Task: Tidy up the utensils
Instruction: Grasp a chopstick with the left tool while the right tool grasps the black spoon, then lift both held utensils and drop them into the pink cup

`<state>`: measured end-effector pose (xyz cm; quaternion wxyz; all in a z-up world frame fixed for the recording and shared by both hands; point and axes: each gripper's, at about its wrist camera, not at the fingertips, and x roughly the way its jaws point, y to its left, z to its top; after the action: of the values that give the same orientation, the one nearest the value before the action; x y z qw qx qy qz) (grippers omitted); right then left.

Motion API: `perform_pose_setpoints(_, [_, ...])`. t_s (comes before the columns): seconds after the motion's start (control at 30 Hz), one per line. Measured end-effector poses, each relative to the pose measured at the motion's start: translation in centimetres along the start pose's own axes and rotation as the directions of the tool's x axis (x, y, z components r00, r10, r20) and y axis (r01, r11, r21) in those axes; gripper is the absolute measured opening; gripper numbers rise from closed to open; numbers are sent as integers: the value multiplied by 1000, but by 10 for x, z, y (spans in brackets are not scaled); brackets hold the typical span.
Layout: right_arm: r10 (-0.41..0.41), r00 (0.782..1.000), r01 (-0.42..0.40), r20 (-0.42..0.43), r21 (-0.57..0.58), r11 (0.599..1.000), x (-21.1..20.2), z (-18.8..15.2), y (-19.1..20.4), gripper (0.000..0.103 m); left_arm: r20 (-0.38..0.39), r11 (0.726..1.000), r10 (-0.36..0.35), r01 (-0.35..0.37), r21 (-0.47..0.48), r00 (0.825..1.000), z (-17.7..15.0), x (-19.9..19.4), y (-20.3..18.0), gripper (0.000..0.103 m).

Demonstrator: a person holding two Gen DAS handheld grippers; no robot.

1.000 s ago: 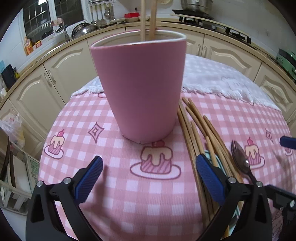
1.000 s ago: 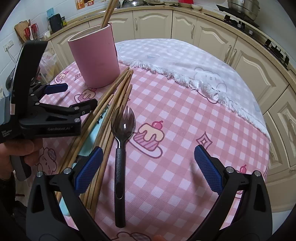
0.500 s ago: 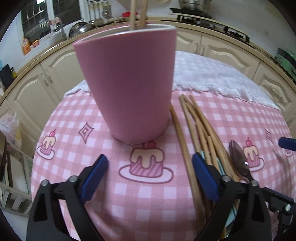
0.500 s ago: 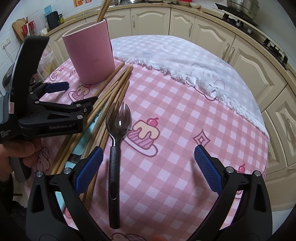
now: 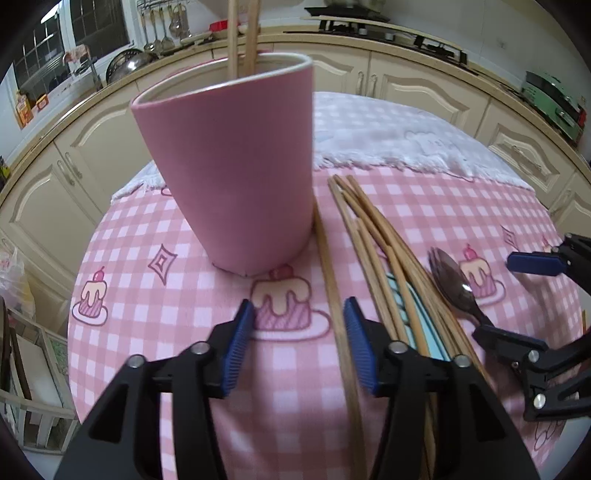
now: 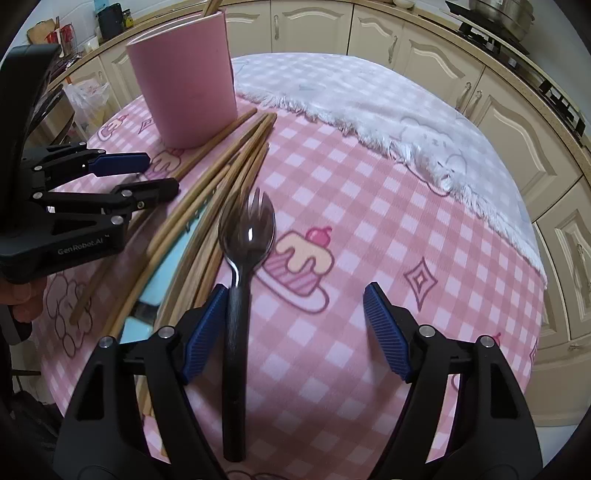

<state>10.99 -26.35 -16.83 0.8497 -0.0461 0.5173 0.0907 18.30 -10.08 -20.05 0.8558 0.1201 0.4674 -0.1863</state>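
Observation:
A pink cup (image 5: 236,166) stands on the pink checked tablecloth (image 5: 166,317) with two chopsticks (image 5: 242,33) upright in it. It also shows in the right wrist view (image 6: 184,77). Several loose wooden chopsticks (image 5: 373,243) lie to its right. My left gripper (image 5: 299,343) is partly closed, its jaws around the leftmost chopstick (image 5: 332,295), not clamped. A black-handled spork (image 6: 240,280) lies beside the chopsticks (image 6: 221,173). My right gripper (image 6: 295,332) is open, its left pad (image 6: 205,334) next to the spork's handle.
A light blue flat object (image 6: 166,269) lies under the chopsticks. A white fringed cloth (image 6: 369,99) covers the table's far part. Cream kitchen cabinets (image 6: 498,122) and a counter ring the table. The table's edge curves close on the right (image 6: 532,362).
My left gripper's jaws have narrowed and shifted right, around the leftmost chopstick. My right gripper has narrowed and moved left and forward, bringing the spork's handle near its left pad.

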Motion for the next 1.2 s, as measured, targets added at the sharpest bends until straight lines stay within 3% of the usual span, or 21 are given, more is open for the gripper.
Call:
perform_pose_setpoints(0.1, [23,1000,-23,-20,12,1000,8,13,1,74,-4,1000,0,0,16,1000,7,5,1,54])
perform_pose_setpoints(0.17, [30,999,-30,-25,14,999,12,20,3,68,-14,1000,-9,9,22,1000,15,8,-1,49])
perform_pose_setpoints(0.2, [34,999,-33,-24,13,999,13,23,4,61,-16,999,-28,28,28,999,16,7,-2,42])
perform_pose_setpoints(0.27, [32,999,-32,-14,10,999,13,29,4,33,-19,998,-37,37,42,999,17,7,-3,23])
perform_pose_setpoints(0.3, [40,999,-40,-17,12,999,14,30,3,30,-26,998,-42,43,47,999,17,5,-4,6])
perform_pose_setpoints(0.57, [98,994,-101,50,67,993,1,16,-12,30,-11,998,-61,61,34,998,-3,-9,1,6])
perform_pose_setpoints(0.83, [120,971,-148,206,123,981,-37,6,-24,30,95,993,-120,121,0,988,-27,-51,13,6])
perform_pose_setpoints(0.97, [125,954,-169,274,144,975,-51,6,-29,30,190,989,-143,147,-4,971,-37,-79,19,6])
perform_pose_setpoints(1.2, [126,919,-195,374,153,969,-70,10,-31,30,369,986,-141,166,-35,919,-32,-116,26,6])
